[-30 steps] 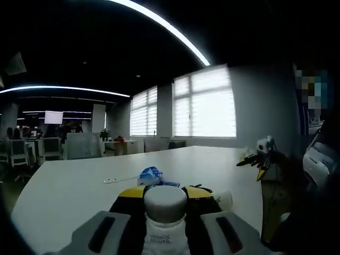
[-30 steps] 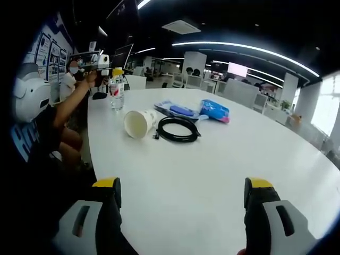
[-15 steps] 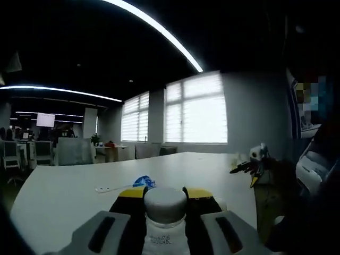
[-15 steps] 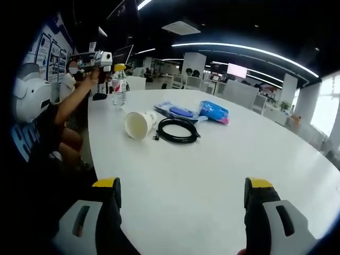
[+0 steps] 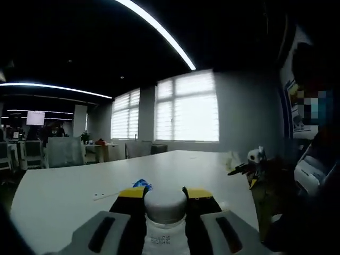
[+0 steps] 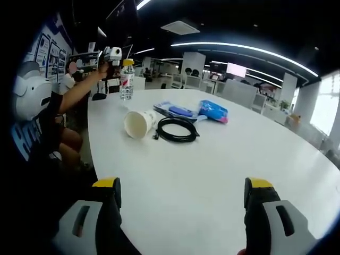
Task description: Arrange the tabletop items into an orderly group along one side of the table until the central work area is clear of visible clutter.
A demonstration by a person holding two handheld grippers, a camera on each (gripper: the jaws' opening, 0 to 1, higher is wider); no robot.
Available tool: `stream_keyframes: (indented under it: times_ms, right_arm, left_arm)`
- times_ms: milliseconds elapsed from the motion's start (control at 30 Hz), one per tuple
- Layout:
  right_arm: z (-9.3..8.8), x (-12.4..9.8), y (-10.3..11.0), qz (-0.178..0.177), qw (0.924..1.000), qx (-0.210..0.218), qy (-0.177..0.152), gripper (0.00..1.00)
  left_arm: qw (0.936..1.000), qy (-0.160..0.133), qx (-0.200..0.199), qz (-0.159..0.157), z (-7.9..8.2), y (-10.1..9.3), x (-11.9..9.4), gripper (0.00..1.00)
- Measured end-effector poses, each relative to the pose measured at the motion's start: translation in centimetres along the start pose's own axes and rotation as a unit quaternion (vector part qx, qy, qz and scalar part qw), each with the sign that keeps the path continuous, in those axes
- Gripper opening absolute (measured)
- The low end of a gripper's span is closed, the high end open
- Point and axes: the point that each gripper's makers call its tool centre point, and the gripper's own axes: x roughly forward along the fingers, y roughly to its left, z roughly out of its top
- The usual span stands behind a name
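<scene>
L gripper (image 6: 114, 54) clamped on bottle (image 6: 126, 79), upright, cap up, lifted at table's (image 6: 212, 175) far left edge. R gripper (image 6: 180, 194) jaws wide apart, nothing between. Cup (image 6: 139, 123) on its side, mouth toward near left, touching cable (image 6: 178, 129).

Small print on the label of the water bottle (image 5: 165, 234) clamped between the jaws in the left gripper view, two short lines, too blurred to read. Large white letters on a person's dark shirt (image 6: 29, 139) at the left of the right gripper view, possibly "HC", cut off by a fold. Posters on the wall (image 6: 47, 54) behind, text too small to make out. Red band on the bottle's label (image 6: 126, 81) there, no words legible.
</scene>
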Motion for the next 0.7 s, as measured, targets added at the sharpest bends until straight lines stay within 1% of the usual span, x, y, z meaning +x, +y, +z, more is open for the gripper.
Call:
stream_keyframes:
  times_ms: [67, 100, 233, 300, 400, 533, 600, 700]
  right_arm:
    - [0.1, 0.1, 0.0, 0.001, 1.0000, -0.001, -0.001, 0.93]
    - [0.3, 0.1, 0.0, 0.001, 1.0000, -0.001, -0.002, 0.93]
    - [0.5, 0.2, 0.0, 0.000, 1.0000, -0.002, -0.005, 0.93]
    - [0.5, 0.1, 0.0, 0.000, 1.0000, -0.002, -0.005, 0.93]
    - [0.4, -0.1, -0.2, -0.004, 1.0000, -0.001, -0.004, 0.93]
    - [0.4, -0.4, -0.5, -0.010, 0.9999, 0.000, -0.004, 0.93]
    - [0.4, -0.5, -0.5, -0.011, 0.9999, 0.001, -0.004, 0.93]
    - [0.3, -0.5, -0.7, -0.016, 0.9999, 0.002, -0.003, 0.93]
  left_arm:
    - [1.0000, 0.004, 0.001, -0.007, 0.0, 0.5, 0.5, 0.23]
    - [0.9999, 0.009, -0.004, -0.004, -0.1, 1.0, 0.7, 0.23]
    - [0.9999, 0.010, -0.008, -0.007, -0.4, 2.2, 1.1, 0.23]
    - [0.9999, 0.005, 0.007, -0.014, -0.4, 3.0, 1.2, 0.23]
    - [0.9997, 0.002, 0.013, -0.021, -0.3, 4.0, 1.3, 0.23]
    - [0.9981, 0.004, 0.041, -0.046, 0.0, 5.0, 1.5, 0.23]
    - [0.9979, 0.007, 0.041, -0.049, 0.1, 5.6, 1.6, 0.23]
    - [0.9974, 0.014, 0.043, -0.056, -0.1, 6.4, 1.6, 0.23]
